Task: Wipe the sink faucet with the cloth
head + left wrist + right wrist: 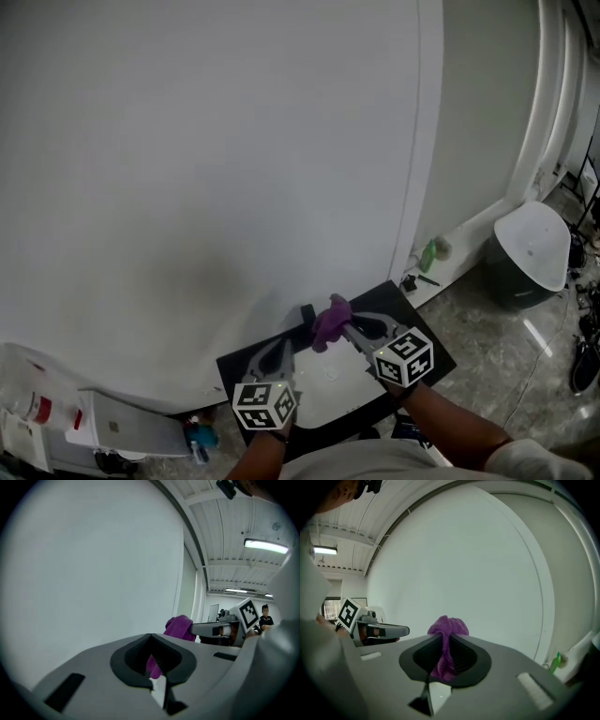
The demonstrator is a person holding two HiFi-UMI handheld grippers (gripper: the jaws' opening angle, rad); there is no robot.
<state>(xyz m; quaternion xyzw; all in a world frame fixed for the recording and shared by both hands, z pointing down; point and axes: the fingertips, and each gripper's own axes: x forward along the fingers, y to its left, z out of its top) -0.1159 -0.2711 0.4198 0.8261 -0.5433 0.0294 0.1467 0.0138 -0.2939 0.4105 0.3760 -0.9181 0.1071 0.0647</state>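
The purple cloth [330, 321] is bunched up and pinched in my right gripper [343, 325], which is shut on it just in front of the white wall. In the right gripper view the cloth [446, 629] bulges above the jaw tips of the right gripper [444, 638] and hangs down between them. My left gripper [285, 343] sits just left of the cloth, jaws closed with nothing clamped. In the left gripper view, the cloth [180, 626] shows beyond the tips of the left gripper [151, 637]. Both grippers hover over a white sink basin [323, 386]. No faucet shows clearly.
The basin sits in a black countertop [433, 349] against a plain white wall [234, 169]. A grey-and-white bin [530, 251] stands on the floor at right, with a green bottle [427, 255] near the wall base. White boxes [56, 412] lie at lower left.
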